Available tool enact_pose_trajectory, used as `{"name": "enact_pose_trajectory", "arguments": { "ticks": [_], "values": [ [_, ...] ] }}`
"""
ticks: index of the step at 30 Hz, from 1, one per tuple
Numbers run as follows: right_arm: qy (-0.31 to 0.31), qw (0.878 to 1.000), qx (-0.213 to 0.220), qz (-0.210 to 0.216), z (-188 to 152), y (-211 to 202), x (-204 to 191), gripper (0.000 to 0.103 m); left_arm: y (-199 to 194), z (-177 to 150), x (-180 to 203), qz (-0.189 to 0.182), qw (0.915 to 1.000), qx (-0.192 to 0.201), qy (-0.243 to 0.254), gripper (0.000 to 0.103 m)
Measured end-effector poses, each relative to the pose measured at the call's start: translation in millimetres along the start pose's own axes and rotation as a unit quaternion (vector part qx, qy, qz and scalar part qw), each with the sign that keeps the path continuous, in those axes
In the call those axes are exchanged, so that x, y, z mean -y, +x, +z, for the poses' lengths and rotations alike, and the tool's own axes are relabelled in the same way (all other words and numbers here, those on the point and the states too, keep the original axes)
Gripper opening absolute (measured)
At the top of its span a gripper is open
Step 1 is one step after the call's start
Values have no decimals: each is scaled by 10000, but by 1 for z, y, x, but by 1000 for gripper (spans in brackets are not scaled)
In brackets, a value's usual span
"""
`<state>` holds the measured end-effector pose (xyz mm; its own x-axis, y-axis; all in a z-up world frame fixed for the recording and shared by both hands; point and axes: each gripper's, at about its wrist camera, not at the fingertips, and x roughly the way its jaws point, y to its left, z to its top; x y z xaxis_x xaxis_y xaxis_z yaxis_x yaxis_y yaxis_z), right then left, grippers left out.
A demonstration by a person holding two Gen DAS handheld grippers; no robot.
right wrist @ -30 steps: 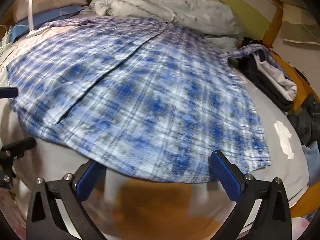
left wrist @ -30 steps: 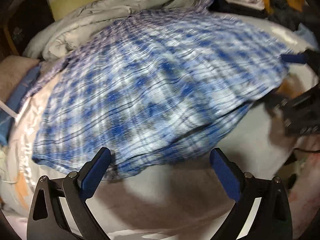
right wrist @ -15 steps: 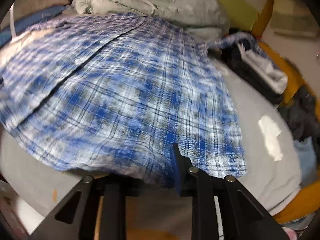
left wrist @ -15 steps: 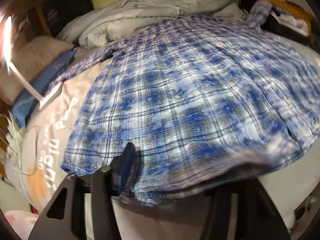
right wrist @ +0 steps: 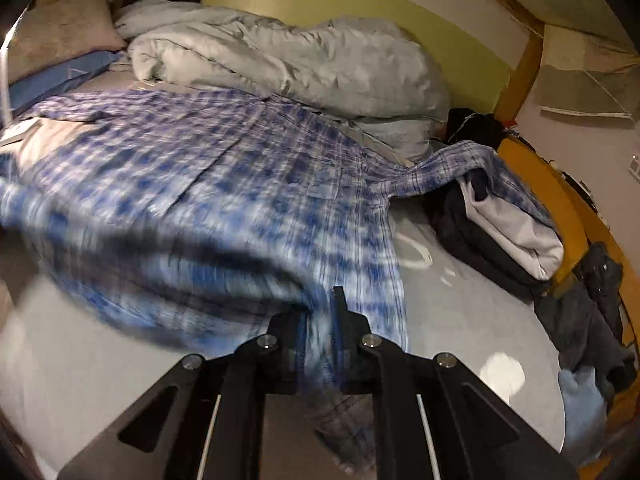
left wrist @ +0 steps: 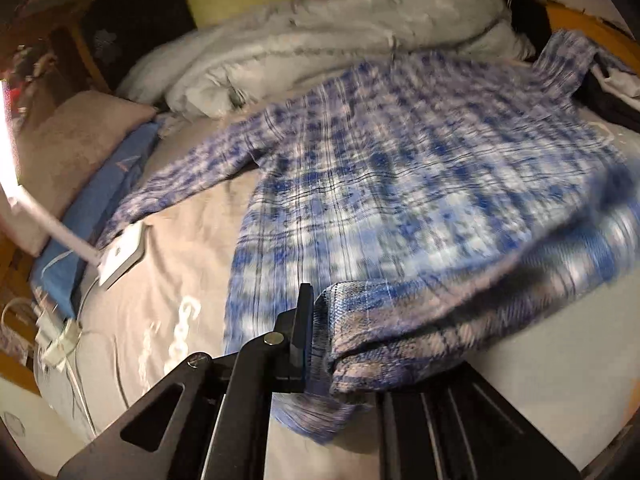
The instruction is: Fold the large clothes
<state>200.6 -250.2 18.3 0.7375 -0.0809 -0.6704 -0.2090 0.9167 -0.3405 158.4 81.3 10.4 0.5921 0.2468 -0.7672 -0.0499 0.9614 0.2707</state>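
Observation:
A large blue and white plaid shirt lies spread across the bed, also in the right wrist view. My left gripper is shut on the shirt's near hem at its left corner and lifts it; the right finger is hidden under bunched cloth. My right gripper is shut on the hem at the right corner, with cloth hanging between the fingers. One sleeve drapes over a clothes pile at the right.
A rumpled grey duvet lies at the head of the bed. Pillows and a white lamp base with cables sit at the left. Folded dark and white clothes sit at the right. The grey bedsheet shows below.
Both grippers went from open near the hem to shut on it. The near hem has risen off the bed and moves toward the head of the bed.

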Motion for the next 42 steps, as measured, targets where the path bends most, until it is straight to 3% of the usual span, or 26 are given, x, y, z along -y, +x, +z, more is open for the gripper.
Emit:
{"name": "enact_pose_trajectory", "arguments": {
  "ticks": [7,8,9,11,12,13,14,21,27,33,37,40,42],
  "values": [
    [393,9982,-370,268,19,68,8,10,67,35,5,-315,9981,-501,157,17],
    [449,9977,-409,312,19,74,9,10,71,37,6,-330,9983,-444,195,28],
    [510,9971,-434,357,18,78,11,13,73,37,7,-294,9987,-362,188,52],
    [603,9962,-453,434,17,82,14,39,72,36,4,-248,9994,-208,106,85],
    [630,9961,-427,457,16,81,15,74,69,34,2,-297,9994,-132,83,88],
    [686,9961,-352,431,14,77,18,97,64,32,1,-399,9991,-88,102,88],
    [780,9960,-233,373,11,71,22,101,60,30,-1,-513,9986,-79,129,89],
    [1299,9901,45,523,4,35,48,103,16,14,-6,-1174,9927,65,-257,101],
    [1641,9839,184,681,-8,6,62,103,-5,-14,2,-1315,9911,43,-215,103],
    [1768,9806,-340,776,-23,19,66,103,22,-40,16,-874,9943,-537,284,103],
    [1787,9799,-614,641,-30,31,71,103,38,-41,2,-357,9973,-620,140,102],
    [1909,9772,-710,595,-32,36,78,103,38,-34,-22,-435,9971,-525,-344,84],
    [1967,9758,-730,616,-33,38,82,103,32,-25,-38,-450,9973,-403,-415,80]
  ]
}}
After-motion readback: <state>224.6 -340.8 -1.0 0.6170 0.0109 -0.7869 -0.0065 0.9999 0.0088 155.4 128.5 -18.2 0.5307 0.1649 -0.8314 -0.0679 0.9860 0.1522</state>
